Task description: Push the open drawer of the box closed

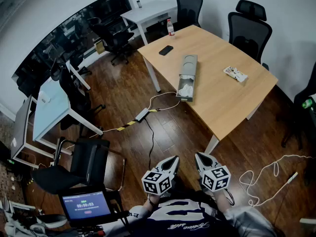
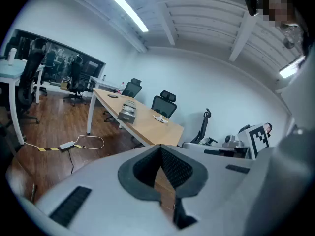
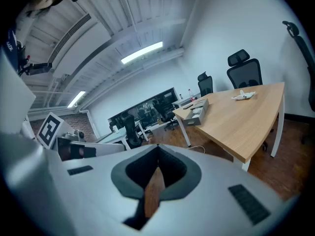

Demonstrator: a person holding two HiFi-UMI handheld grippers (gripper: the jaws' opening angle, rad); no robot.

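A grey box (image 1: 189, 64) lies on the wooden table (image 1: 232, 102), and its drawer (image 1: 186, 90) is pulled out toward the table's near edge with white things inside. The box also shows far off in the left gripper view (image 2: 128, 111) and the right gripper view (image 3: 199, 113). My left gripper (image 1: 173, 160) and right gripper (image 1: 199, 157) hang close to my body over the floor, well short of the table. Both are shut with nothing between the pads (image 2: 172, 168) (image 3: 165, 168).
On the table lie a black phone (image 1: 166, 50), a bottle (image 1: 170, 27) and a small white object (image 1: 235, 73). A power strip (image 1: 142, 114) and cables cross the wood floor. Office chairs (image 1: 249, 28) ring the table; a screen (image 1: 86, 204) and chair (image 1: 74, 167) stand at my left.
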